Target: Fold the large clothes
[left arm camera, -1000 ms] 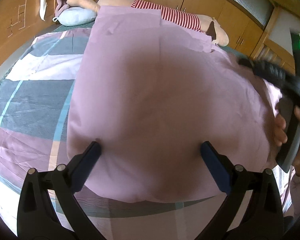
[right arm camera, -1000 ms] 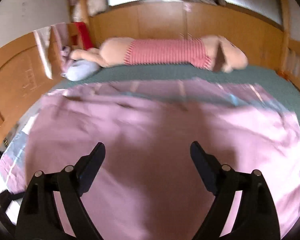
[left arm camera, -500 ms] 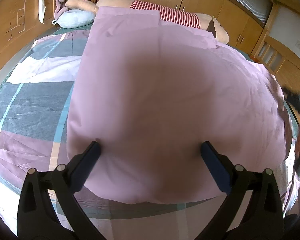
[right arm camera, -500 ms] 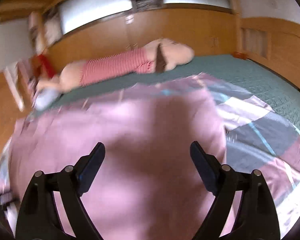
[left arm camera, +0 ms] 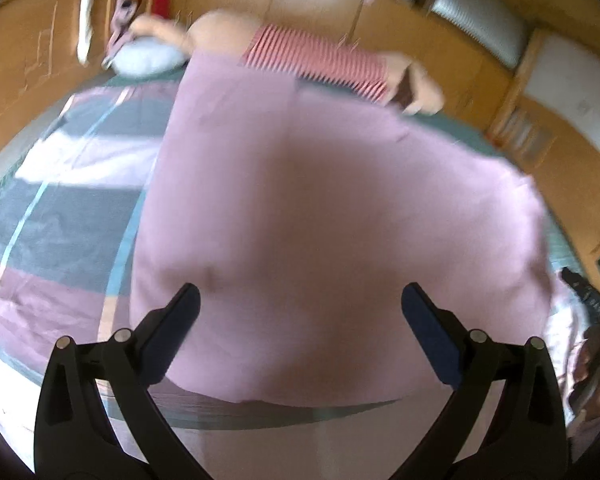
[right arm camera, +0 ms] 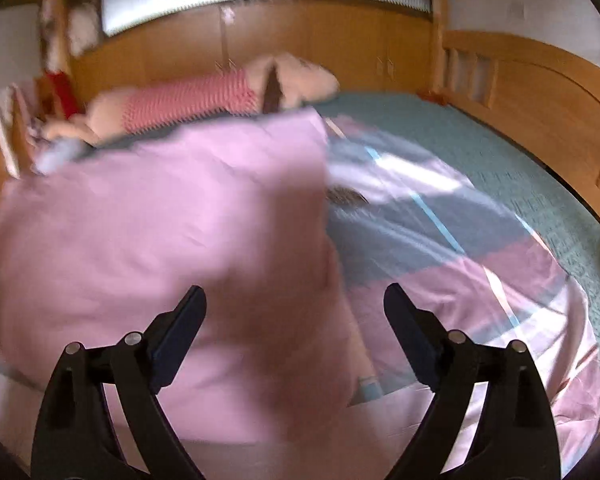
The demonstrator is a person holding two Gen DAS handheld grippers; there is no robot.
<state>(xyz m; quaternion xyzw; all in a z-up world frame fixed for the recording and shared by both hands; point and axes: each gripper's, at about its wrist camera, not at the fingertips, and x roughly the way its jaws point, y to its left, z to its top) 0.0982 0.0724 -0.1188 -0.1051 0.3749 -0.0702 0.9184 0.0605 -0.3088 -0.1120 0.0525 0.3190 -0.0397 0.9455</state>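
Pink cloth point(left arm camera: 332, 216) is seen spread flat over a checked bedcover point(left arm camera: 60, 216), its near edge lying just ahead of and beneath the left gripper point(left arm camera: 300, 312), whose jaws are held wide apart with nothing pinched. In the right wrist view the cloth point(right arm camera: 164, 232) sits mostly toward the left finger of the right gripper point(right arm camera: 296, 312), its right edge apparently ending between the fingers, though blur obscures it. Those jaws are opening, gripping nothing.
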